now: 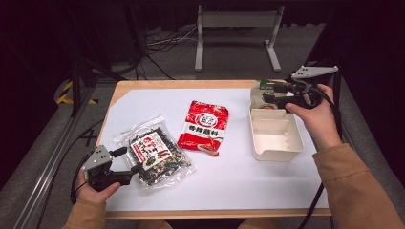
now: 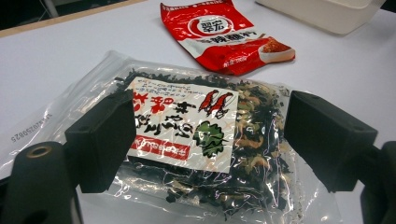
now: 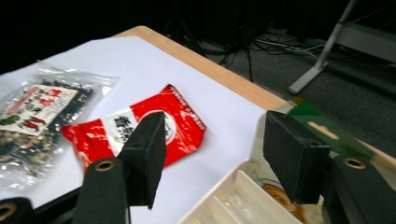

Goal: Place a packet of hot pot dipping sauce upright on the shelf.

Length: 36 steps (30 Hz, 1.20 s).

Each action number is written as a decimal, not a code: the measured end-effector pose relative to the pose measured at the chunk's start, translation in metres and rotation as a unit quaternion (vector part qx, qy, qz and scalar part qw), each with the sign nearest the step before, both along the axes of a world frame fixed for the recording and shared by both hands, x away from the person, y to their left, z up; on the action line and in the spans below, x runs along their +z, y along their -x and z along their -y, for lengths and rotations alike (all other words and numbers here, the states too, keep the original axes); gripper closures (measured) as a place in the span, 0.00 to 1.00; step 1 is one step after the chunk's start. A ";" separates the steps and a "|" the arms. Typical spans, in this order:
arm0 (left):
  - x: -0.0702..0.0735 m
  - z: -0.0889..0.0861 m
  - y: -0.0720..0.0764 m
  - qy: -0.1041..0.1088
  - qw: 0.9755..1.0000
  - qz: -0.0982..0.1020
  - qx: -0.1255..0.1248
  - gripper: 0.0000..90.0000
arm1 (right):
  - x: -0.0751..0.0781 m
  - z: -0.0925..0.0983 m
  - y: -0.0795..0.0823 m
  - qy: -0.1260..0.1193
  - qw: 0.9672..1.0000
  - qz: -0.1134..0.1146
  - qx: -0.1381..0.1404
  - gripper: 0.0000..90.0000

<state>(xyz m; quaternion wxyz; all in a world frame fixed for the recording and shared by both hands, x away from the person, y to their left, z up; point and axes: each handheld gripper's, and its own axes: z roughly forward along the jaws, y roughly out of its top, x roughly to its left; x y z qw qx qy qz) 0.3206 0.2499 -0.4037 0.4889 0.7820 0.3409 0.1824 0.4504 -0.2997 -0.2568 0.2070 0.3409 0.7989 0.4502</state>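
A clear bag of dark dried greens [image 1: 155, 157] with a white and red label lies at the front left of the white sheet. My left gripper [image 1: 128, 160] stands open at its near-left corner. In the left gripper view the bag [image 2: 187, 126] lies between the wide jaws of this gripper [image 2: 210, 112], and the pads are off it. A red sachet [image 1: 204, 126] [image 2: 224, 32] [image 3: 182, 121] lies flat mid-table. My right gripper [image 1: 265, 94] [image 3: 215, 126] hovers open over the far end of a cream tray [image 1: 274, 136] [image 3: 233, 196], with nothing between its fingers.
A green and beige packet [image 3: 322, 126] lies at the tray's far end, by the table's back edge [image 1: 191, 84]. Beyond the table are a metal stand [image 1: 236, 28] and floor cables [image 1: 162, 40]. An aluminium rail [image 1: 52, 157] runs along the left.
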 end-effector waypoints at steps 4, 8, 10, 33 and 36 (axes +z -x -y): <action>0.000 -0.001 0.000 -0.001 1.000 0.001 0.001 0.20 | -0.002 -0.012 0.001 -0.012 1.000 -0.011 0.008 0.44; 0.001 -0.001 0.001 0.000 1.000 0.000 0.001 0.20 | -0.005 -0.022 0.001 -0.032 0.999 -0.031 0.017 0.44; 0.000 -0.001 0.001 0.000 1.000 0.000 0.001 0.20 | -0.006 -0.027 0.000 -0.041 0.998 -0.040 0.020 0.45; -0.001 -0.006 0.006 -0.001 1.000 0.000 0.010 0.20 | -0.029 -0.066 -0.019 -0.039 0.998 -0.051 0.007 0.44; -0.001 -0.008 0.009 -0.001 1.000 0.002 0.016 0.20 | -0.035 -0.074 -0.025 -0.027 0.998 -0.048 0.005 0.44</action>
